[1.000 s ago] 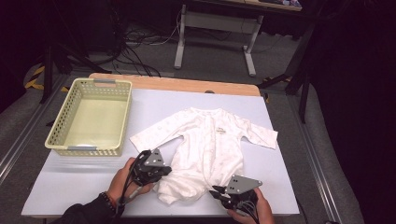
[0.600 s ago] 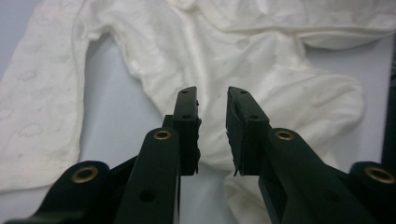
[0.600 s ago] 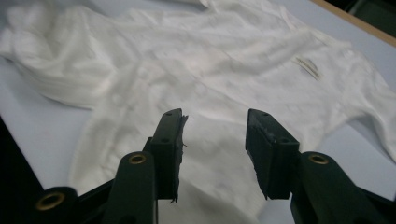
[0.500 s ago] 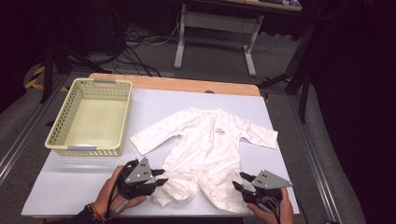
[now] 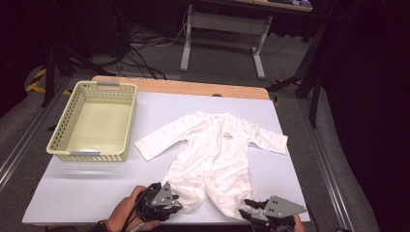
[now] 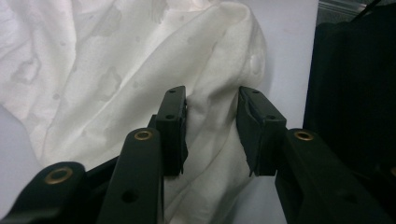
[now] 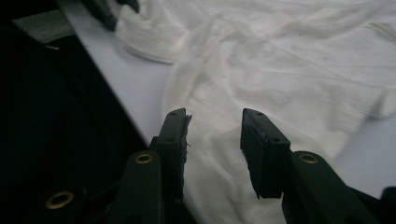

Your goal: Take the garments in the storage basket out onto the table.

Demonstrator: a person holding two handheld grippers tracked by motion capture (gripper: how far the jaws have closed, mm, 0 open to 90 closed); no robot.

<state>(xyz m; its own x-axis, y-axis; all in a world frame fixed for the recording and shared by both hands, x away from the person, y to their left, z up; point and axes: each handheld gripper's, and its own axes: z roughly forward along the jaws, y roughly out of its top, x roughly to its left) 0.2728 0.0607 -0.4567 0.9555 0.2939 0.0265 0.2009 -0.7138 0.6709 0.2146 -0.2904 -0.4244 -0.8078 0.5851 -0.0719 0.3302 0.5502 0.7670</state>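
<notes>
A white baby onesie point(image 5: 217, 154) lies spread flat on the pale table point(image 5: 96, 193), sleeves out and legs toward the front edge. My left gripper point(image 5: 176, 203) sits at the end of the left leg. In the left gripper view a fold of that leg point(image 6: 210, 140) lies between the parted jaws of my left gripper point(image 6: 212, 126); they have just narrowed slightly without clamping it. My right gripper point(image 5: 249, 207) is at the right leg's end by the front edge. Its jaws, seen on my right gripper point(image 7: 215, 144), stand apart over the cloth point(image 7: 280, 70) and have also just narrowed a little.
A pale yellow plastic basket point(image 5: 63, 130) stands at the left of the table. The front table edge runs right under both hands. A wooden strip point(image 5: 193, 88) borders the far edge, with metal rails along both sides and cables on the floor beyond.
Both hands drew back toward the front edge and spread apart, stretching the bunched legs out straighter. Both sets of jaws went from shut on the leg ends to parted.
</notes>
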